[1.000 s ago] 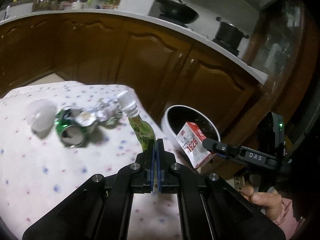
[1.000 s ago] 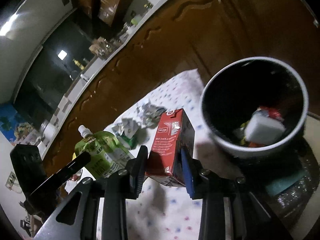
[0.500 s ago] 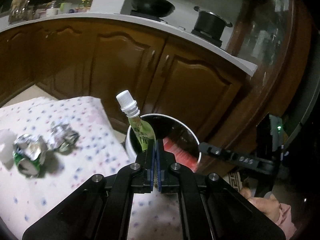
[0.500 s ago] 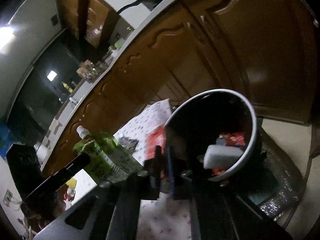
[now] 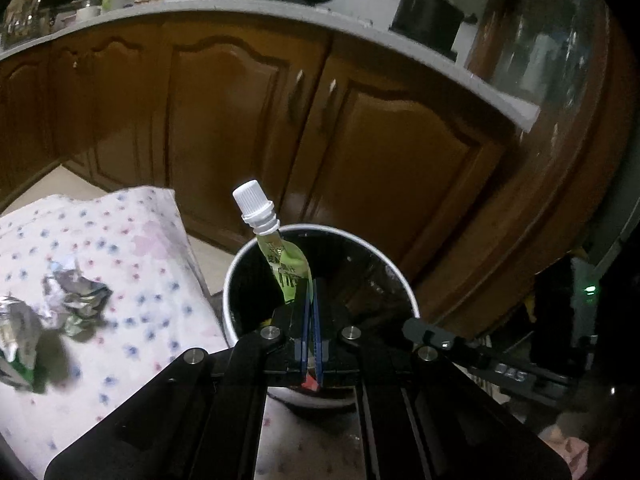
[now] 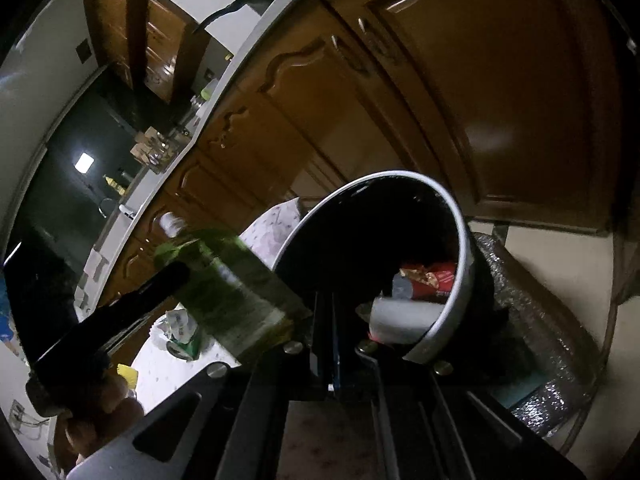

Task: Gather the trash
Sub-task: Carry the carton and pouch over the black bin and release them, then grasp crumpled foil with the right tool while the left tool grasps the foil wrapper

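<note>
My left gripper is shut on a green drink pouch with a white cap, held upright over the round white-rimmed trash bin. In the right wrist view the pouch is a green blur left of the bin. My right gripper is shut and empty at the bin's near rim. Inside the bin lie a red carton and a white piece. Crumpled foil and a crushed green can lie on the dotted tablecloth.
Brown wooden cabinets with a grey countertop stand behind the bin. A black pot sits on the counter. A shiny foil-like mat lies under the bin. More crumpled trash lies on the tablecloth.
My right gripper let the red carton go into the bin and closed empty. My left gripper carried the green pouch rightward, from over the table to over the bin.
</note>
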Tool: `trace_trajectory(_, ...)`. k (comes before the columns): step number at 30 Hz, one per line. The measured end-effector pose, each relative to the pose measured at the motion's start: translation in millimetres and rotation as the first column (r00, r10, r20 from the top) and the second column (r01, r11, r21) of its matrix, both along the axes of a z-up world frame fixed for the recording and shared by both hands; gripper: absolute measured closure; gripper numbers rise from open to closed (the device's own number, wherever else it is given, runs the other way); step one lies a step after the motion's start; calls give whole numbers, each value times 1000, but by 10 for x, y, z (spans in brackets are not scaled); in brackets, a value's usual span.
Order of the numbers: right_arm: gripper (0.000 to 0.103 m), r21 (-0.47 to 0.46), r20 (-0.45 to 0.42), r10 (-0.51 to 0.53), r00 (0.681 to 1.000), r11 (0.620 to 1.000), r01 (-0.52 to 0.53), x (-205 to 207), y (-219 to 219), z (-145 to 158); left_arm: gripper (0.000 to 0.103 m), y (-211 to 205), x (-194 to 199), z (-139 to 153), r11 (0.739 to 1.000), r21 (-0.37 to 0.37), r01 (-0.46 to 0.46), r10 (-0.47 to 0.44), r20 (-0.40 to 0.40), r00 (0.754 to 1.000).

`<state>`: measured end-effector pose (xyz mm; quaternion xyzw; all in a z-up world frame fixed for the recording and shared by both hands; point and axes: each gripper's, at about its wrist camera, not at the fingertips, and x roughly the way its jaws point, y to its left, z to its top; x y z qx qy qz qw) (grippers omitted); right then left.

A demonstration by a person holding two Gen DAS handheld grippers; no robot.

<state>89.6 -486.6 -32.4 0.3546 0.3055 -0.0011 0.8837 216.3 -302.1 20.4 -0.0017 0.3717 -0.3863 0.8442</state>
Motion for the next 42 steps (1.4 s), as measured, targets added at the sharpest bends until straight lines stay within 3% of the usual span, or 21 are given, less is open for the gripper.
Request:
trace_trajectory(4, 103, -9, -6, -4, 1000, 1000, 4, 0, -28, -25, 100, -108, 31, -188, 999, 35, 12, -10, -53, 999)
trace_trajectory(6, 103, -10, -11, -2, 1000, 1000, 1, 7, -35, -51, 89, -113, 8, -272, 999, 51, 19, -15, -71, 997)
trace_trajectory(7, 103, -11, -12, 0, 1000, 1000, 0, 13, -33, -50, 69, -105, -2, -291, 998, 55, 16, -12, -77, 997)
trace_trajectory(8, 102, -20, -14, -2, 1000, 1000, 2, 13, -24, -47, 57, -77, -21, -300, 999, 52, 9, -5, -77, 997)
trace_trajectory(9, 96, -26, -15, 0, 1000, 1000, -1, 15, -18, -42, 57, -33, -51, -292, 999, 38, 5, -2, -69, 998)
trace_trajectory(16, 96, -54, 12, 13, 1000, 998, -12, -35, 75, 74, 52, 278, -166, -267, 999, 4, -35, 35, -77, 996)
trace_trajectory(21, 71, -64, 21, 28, 999, 998, -26, -54, 177, 97, 52, 618, -236, -329, 996, -15, -83, 81, -104, 991)
trace_trajectory(25, 65, -68, 35, 38, 999, 997, -35, -77, 285, 131, 52, 888, -318, -367, 992, -15, -127, 125, -114, 986)
trace_trajectory(32, 38, -82, 68, 67, 995, 995, -61, -106, 511, 218, 52, 1363, -460, -397, 978, -26, -205, 201, -115, 973)
trace_trajectory(42, 24, -69, 57, 145, 988, 988, -141, -32, 911, 158, 52, 1807, -557, -448, 958, -8, -285, 283, -110, 953)
